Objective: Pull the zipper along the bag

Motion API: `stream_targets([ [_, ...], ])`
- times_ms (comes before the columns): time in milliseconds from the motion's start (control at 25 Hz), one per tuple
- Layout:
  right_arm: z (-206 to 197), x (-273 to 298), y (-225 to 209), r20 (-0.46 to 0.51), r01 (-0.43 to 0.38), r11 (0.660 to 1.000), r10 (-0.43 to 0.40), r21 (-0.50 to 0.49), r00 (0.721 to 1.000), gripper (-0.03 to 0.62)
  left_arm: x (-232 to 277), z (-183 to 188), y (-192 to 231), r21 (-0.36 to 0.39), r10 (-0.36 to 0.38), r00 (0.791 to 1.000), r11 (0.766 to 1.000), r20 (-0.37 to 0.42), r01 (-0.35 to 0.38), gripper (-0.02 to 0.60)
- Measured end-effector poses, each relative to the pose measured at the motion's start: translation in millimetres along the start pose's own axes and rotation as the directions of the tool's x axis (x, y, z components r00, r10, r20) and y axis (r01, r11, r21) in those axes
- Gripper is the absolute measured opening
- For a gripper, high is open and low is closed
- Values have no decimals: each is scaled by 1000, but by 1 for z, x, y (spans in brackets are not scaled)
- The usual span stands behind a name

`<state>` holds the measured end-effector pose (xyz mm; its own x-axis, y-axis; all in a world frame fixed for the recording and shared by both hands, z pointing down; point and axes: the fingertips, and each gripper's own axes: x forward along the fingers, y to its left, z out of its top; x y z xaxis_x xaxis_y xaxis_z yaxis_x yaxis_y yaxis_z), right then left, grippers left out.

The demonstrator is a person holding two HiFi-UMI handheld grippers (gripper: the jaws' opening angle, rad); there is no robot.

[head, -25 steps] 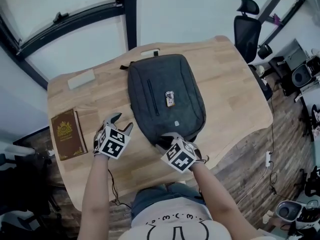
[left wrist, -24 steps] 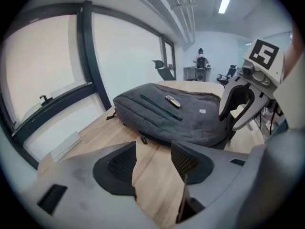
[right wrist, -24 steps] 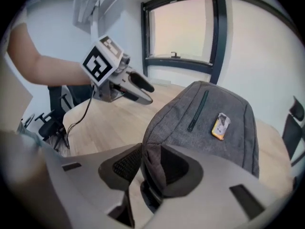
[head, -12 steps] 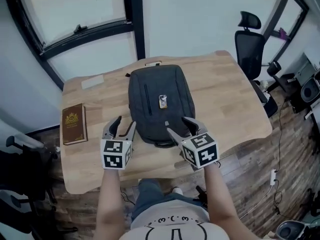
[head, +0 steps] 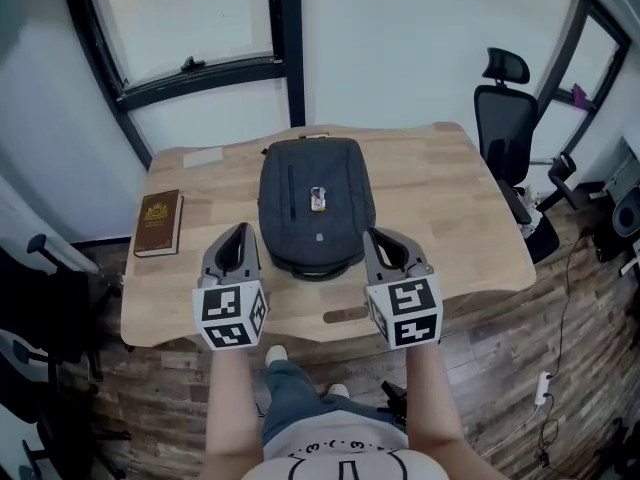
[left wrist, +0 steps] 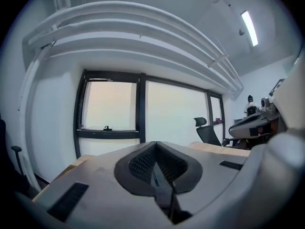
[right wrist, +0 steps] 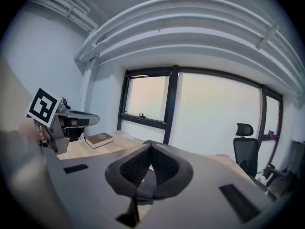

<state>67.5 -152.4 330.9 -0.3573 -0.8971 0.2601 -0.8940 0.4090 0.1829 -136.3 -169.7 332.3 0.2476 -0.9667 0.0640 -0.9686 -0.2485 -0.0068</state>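
A dark grey backpack (head: 315,203) lies flat on the wooden table (head: 450,198), with a small pale tag (head: 318,199) on its front panel. Both grippers are held up in the air near the table's front edge, apart from the bag. My left gripper (head: 240,232) hangs off the bag's front left corner, my right gripper (head: 379,237) off its front right corner. Each has its jaws pressed together with nothing between them, as the left gripper view (left wrist: 155,145) and the right gripper view (right wrist: 150,146) show. The zipper pull is too small to make out.
A brown book (head: 160,222) lies at the table's left edge, also seen in the right gripper view (right wrist: 99,139). A small pale block (head: 203,157) sits at the back left. A black office chair (head: 500,108) stands to the right. Windows line the wall behind.
Both grippers have lifted off the bag's near end and drawn back toward the front edge. Their jaws, spread half a second ago, are now closed. The head camera has risen.
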Motion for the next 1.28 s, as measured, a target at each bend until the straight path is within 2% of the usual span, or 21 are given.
stream_targets([
  [200, 23, -36, -8, 87, 9, 999, -12, 33, 996, 51, -34, 18, -21, 48, 28, 999, 998, 25, -29, 17],
  [360, 43, -54, -8, 160, 24, 1000, -26, 13, 987, 51, -45, 31, -32, 71, 17, 999, 997, 52, -21, 17],
  [720, 68, -74, -3, 243, 12, 999, -22, 42, 970, 51, -65, 62, -41, 113, 0, 993, 993, 121, -14, 17],
  [840, 72, -79, 0, 251, 14, 998, -27, 55, 968, 51, -71, 66, -36, 98, 1, 993, 995, 122, -13, 17],
  [1000, 74, -89, 10, 236, 18, 1000, -19, 6, 972, 49, -77, 73, -33, 57, -7, 991, 998, 133, -1, 17],
  [1280, 96, -105, 2, 275, 73, 997, -69, -4, 959, 49, -84, 97, -35, 86, -29, 985, 996, 173, 14, 17],
])
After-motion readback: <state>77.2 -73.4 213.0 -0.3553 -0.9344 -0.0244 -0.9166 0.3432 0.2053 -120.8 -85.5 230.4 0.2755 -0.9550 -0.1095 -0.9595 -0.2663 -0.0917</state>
